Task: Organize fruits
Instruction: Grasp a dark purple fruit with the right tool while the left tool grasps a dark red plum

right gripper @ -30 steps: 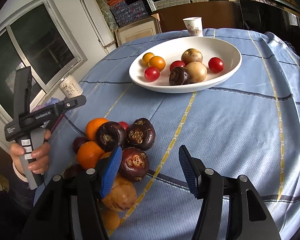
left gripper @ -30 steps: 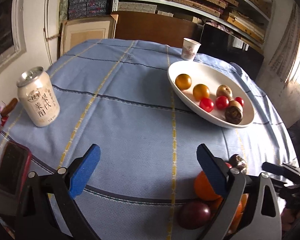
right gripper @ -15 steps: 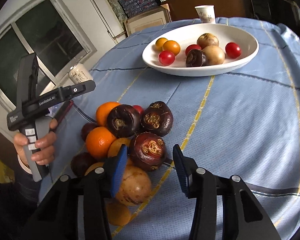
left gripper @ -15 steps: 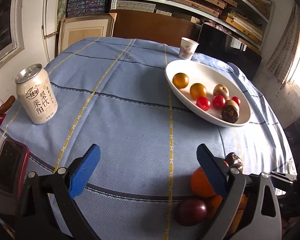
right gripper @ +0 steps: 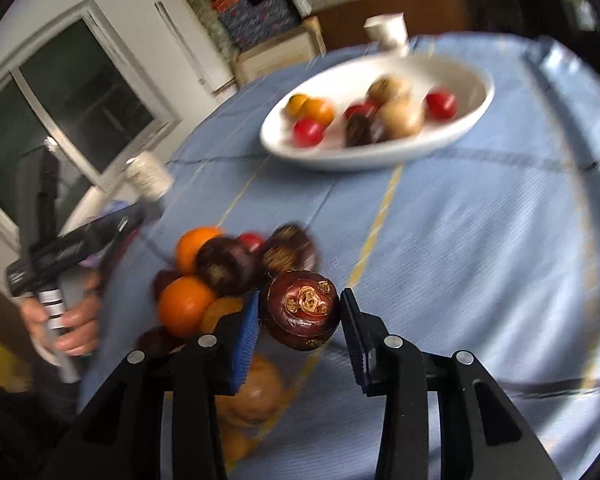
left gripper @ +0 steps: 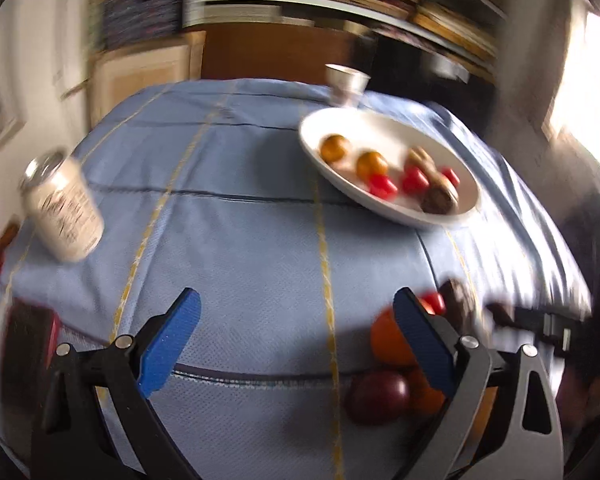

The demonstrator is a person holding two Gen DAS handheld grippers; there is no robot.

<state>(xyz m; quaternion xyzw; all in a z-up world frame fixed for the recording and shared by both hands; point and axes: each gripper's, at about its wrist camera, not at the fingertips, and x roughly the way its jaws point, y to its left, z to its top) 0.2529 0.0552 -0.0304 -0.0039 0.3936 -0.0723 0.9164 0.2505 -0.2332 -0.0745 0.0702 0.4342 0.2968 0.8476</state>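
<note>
A bowl sat on the far part of the table, with fruits lying inside it and a paper cup just behind its far rim. Nearer the camera and to the left lay a pile of fruit. At the pile's near right edge, a mangosteen sat between the fingers of the right gripper, touching both. A can stood at the table's left side, well apart from the bowl. The left gripper hung over the near edge, left of the pile.
</note>
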